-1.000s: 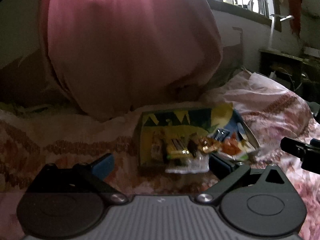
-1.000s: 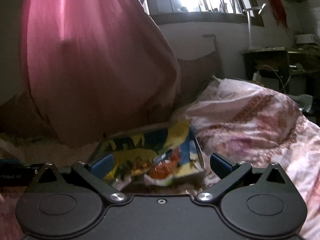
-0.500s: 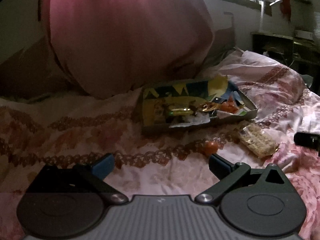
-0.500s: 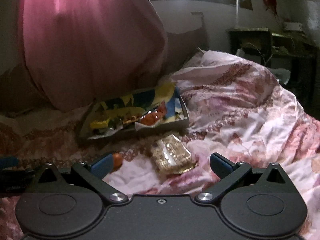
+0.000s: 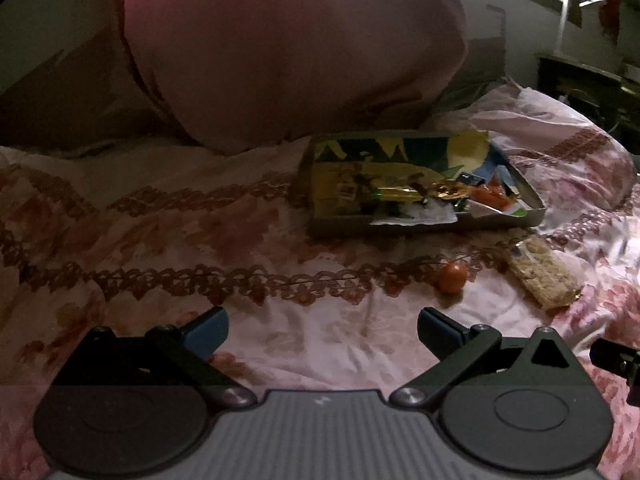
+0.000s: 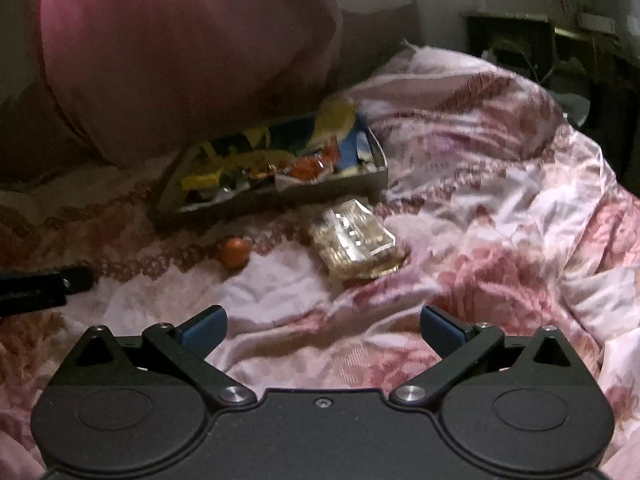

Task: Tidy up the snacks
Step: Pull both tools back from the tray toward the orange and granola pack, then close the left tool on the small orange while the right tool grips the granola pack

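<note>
Now, left wrist view: left gripper (image 5: 322, 330) hangs over a pink floral bedspread (image 5: 160, 240), blue-padded fingers (image 5: 206, 330) spread wide, nothing between them. Ahead and to the right sits a shallow grey tray (image 5: 424, 226) with a yellow-and-blue printed base, holding a jumble of snacks: a gold-wrapped piece (image 5: 400, 193), an orange packet (image 5: 490, 196), a white wrapper (image 5: 416, 216) hanging over the front rim. Two snacks lie loose on the bedspread, outside the tray near its front right corner: a small orange ball (image 5: 451, 277) and, just right of it, a clear-wrapped cracker bar (image 5: 542, 276). Ball and bar are apart, not touching. A big pink cushion (image 5: 292, 48) fills the back, behind the tray. A bit of the right gripper (image 5: 616, 360) shows at the right edge; its state cannot be told from here.

Right wrist view, somewhat blurred: right gripper (image 6: 322, 328) is also wide open and empty, over the bedspread (image 6: 500, 260). The cracker bar (image 6: 356, 244) lies ahead, just in front of the tray (image 6: 280, 200), close to its right corner. The ball (image 6: 235, 253) sits left of the bar, near the tray's front wall. Snacks in the tray are a blur of yellow and orange. Pink cushion (image 6: 180, 52) behind. A black part of the left gripper (image 6: 40, 286) pokes in at the left edge.
</note>
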A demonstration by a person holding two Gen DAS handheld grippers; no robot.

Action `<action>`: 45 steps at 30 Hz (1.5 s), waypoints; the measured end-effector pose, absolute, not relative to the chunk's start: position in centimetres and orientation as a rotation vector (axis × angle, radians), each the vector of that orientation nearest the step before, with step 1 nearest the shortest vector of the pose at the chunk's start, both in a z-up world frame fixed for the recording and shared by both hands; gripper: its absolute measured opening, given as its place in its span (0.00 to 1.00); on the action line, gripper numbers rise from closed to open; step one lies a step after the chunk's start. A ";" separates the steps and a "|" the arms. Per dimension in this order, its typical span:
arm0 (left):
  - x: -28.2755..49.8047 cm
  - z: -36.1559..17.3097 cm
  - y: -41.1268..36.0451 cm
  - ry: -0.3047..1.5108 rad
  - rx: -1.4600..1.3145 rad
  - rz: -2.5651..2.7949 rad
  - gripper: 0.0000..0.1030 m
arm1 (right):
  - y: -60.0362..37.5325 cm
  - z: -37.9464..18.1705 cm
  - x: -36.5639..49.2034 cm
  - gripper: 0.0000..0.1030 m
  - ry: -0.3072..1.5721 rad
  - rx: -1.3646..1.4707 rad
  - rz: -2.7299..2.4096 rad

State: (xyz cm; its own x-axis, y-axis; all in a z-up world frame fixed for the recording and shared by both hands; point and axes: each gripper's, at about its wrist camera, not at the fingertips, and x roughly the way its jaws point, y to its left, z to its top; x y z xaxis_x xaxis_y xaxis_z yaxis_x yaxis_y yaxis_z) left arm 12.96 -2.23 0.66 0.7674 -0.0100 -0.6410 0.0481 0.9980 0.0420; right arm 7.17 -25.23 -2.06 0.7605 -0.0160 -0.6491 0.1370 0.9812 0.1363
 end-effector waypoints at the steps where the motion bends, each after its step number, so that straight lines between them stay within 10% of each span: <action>1: 13.0 0.7 -2.1 0.691 0.054 -0.026 1.00 | -25.4 -2.1 7.3 0.99 0.706 0.197 -0.082; 45: 23.5 -5.0 -10.7 0.767 0.252 -0.297 1.00 | -28.5 -6.8 20.9 0.99 0.841 -0.085 0.033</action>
State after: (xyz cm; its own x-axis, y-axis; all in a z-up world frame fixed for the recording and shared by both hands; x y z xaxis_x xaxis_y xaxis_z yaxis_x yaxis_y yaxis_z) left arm 23.53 -10.68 -5.00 0.6818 -0.1710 -0.7113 0.3526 0.9287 0.1147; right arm 20.87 -28.53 -6.81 0.6668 -0.0047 -0.7453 -0.0629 0.9961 -0.0626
